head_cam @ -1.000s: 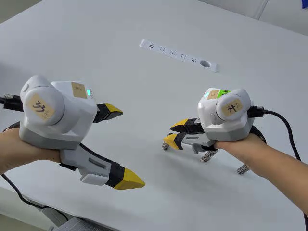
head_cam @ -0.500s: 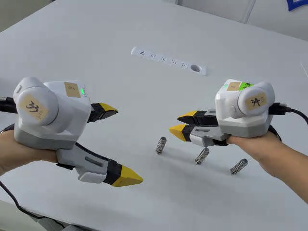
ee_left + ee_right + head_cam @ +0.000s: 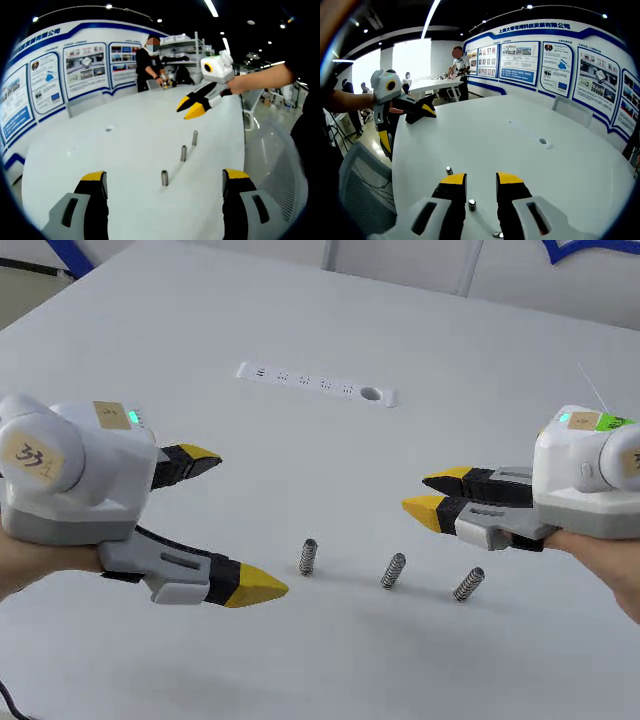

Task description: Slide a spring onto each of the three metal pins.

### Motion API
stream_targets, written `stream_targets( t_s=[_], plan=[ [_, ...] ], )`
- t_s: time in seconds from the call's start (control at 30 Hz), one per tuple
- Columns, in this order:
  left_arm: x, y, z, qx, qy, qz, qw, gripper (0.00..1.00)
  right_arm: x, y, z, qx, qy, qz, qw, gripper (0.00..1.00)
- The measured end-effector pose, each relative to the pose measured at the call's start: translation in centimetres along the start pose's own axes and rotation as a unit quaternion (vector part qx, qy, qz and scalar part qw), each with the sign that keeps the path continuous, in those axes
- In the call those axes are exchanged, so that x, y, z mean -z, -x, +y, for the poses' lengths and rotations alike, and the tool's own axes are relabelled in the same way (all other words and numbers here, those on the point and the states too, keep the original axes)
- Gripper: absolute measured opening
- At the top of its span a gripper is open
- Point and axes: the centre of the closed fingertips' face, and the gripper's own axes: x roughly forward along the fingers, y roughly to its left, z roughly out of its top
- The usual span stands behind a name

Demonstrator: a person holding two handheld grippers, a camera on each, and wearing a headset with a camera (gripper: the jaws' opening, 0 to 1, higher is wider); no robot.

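Three small coiled springs stand upright in a row on the white table: the left spring (image 3: 308, 556), the middle spring (image 3: 393, 571) and the right spring (image 3: 468, 584). The left gripper view shows them as short metal posts (image 3: 183, 153). In the right gripper view, shiny round tops (image 3: 471, 204) show below the jaws. My left gripper (image 3: 232, 522) hovers left of the row, jaws wide open and empty. My right gripper (image 3: 430, 492) hangs above and behind the row's right end. Its jaws stand a small gap apart with nothing between them.
A white power strip (image 3: 315, 383) lies farther back on the table. The table edge and a grey mesh chair (image 3: 365, 190) are on the left in the right gripper view. People stand by display boards in the background.
My right gripper has lifted and drawn back to the right, off the springs it was low over. All three springs now stand in the open. The left gripper has stayed open.
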Motion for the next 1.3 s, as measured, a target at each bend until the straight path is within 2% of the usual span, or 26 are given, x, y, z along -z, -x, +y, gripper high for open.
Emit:
stream_targets(
  t_s=[0.1, 0.27, 0.4, 0.63, 0.8, 0.93, 1.03, 1.17, 1.3],
  plan=[
    [-0.3, -0.1, 0.1, -0.002, 0.000, 0.000, 1.0000, 0.97, 0.5, 1.7, -0.6, 0.010, -0.015, -0.009, 0.9998, 0.25],
    [-0.9, -0.2, 0.1, -0.003, -0.001, -0.003, 1.0000, 0.98, 1.9, 4.0, -1.4, 0.021, -0.022, -0.004, 0.9995, 0.29],
    [-1.5, -0.1, 0.4, -0.007, -0.001, -0.007, 1.0000, 0.98, 3.3, 6.0, -2.3, 0.036, -0.044, -0.007, 0.9984, 0.31],
    [-1.6, 0.1, 0.7, -0.017, -0.003, -0.004, 0.9998, 1.00, 4.8, 7.9, -3.3, 0.042, -0.070, -0.012, 0.9966, 0.35],
    [-1.1, 0.4, 0.5, -0.019, 0.004, 0.001, 0.9998, 1.00, 5.1, 8.7, -2.6, 0.021, -0.066, -0.012, 0.9975, 0.44],
    [-0.6, 0.3, 0.0, -0.015, -0.007, 0.014, 0.9998, 1.00, 5.0, 8.6, -1.7, -0.008, -0.052, -0.013, 0.9986, 0.49],
    [-1.0, 0.3, -0.5, -0.007, -0.010, 0.005, 0.9999, 1.00, 5.0, 8.3, -1.0, -0.028, -0.039, -0.006, 0.9988, 0.56],
    [-1.8, 0.4, -1.0, 0.005, -0.016, -0.012, 0.9998, 1.00, 5.2, 8.0, 0.3, -0.060, 0.014, 0.016, 0.9980, 0.61],
    [-2.2, 0.4, -1.1, 0.012, -0.026, -0.016, 0.9995, 1.00, 5.3, 7.9, 1.1, -0.080, 0.050, 0.033, 0.9949, 0.65]
  ],
)
